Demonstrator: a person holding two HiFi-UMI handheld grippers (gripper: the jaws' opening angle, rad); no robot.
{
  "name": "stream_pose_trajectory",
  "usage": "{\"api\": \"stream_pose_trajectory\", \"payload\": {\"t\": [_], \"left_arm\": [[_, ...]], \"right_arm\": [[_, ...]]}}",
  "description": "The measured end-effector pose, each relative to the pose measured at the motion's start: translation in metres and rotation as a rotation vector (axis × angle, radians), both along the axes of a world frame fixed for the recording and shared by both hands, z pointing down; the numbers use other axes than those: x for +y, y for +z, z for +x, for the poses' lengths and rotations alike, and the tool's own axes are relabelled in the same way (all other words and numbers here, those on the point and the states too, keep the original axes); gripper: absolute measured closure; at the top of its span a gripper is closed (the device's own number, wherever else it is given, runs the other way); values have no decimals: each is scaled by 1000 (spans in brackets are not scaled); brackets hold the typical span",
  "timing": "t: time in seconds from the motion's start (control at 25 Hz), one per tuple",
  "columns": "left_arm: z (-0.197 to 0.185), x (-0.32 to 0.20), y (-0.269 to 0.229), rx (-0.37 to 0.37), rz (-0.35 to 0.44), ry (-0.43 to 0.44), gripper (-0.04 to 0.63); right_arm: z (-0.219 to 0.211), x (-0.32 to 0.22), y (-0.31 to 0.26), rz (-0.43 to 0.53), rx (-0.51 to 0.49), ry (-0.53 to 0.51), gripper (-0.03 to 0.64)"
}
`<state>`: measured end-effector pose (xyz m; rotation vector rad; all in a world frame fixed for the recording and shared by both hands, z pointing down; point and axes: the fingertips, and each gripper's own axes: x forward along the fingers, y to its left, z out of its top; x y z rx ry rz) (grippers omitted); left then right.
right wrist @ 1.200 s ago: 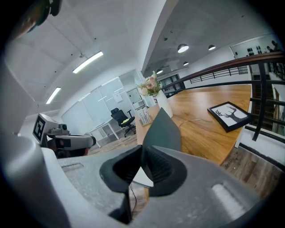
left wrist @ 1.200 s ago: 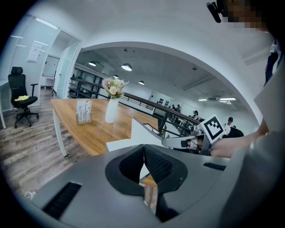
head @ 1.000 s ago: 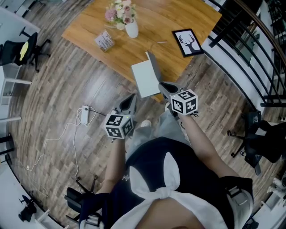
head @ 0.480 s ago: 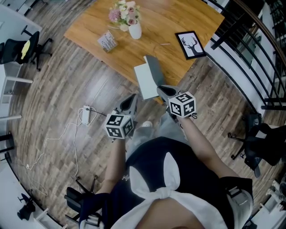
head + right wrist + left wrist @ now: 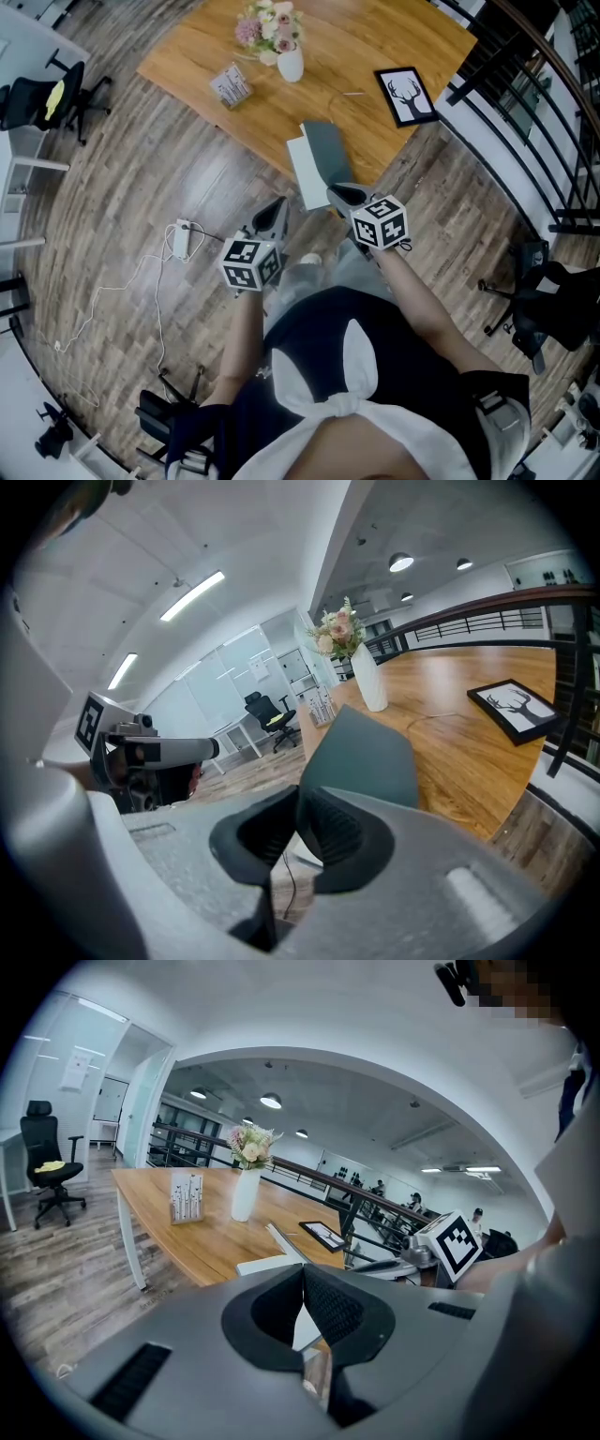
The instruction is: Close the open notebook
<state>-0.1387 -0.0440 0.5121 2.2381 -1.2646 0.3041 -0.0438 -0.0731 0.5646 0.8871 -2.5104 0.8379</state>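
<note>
Head view first: the notebook (image 5: 314, 167) sits at the near edge of the wooden bench (image 5: 375, 37), white page flat, grey cover (image 5: 328, 152) lifted and leaning over it. The right tool (image 5: 341, 193) is right at the cover's lower edge. The left tool (image 5: 277, 208) hangs over the floor, apart from the book. Further up the bench are a vase of flowers (image 5: 289, 62), a card stand (image 5: 232, 86) and a framed deer picture (image 5: 411, 96).

Over to the left gripper view: left tool (image 5: 302, 1277), jaws pressed together, nothing between them. The notebook (image 5: 269, 1262) lies beyond on the bench edge, the vase (image 5: 246, 1194) behind it.

Right gripper view now: right tool (image 5: 300, 801), jaws narrow, and they look nipped on the bottom edge of the grey cover (image 5: 364, 754), which rises tilted straight out of the tips. The notebook is not yet closed
</note>
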Motion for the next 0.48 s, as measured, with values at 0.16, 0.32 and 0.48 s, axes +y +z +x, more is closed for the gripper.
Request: {"api": "stream_pose_trajectory", "payload": {"t": [0.16,0.32,0.48], "left_arm": [[-5,-1,1,0,-3,-8,577],[-10,-3,3,3,-7,-13,577],[-16,-1,5,4,-11,-23,577]], "right_arm": [[-6,1,5,-9,10,-14,575],[-12,1,10,-19,17,-26,575],[-19,3,16,-27,30,-38,574]]}}
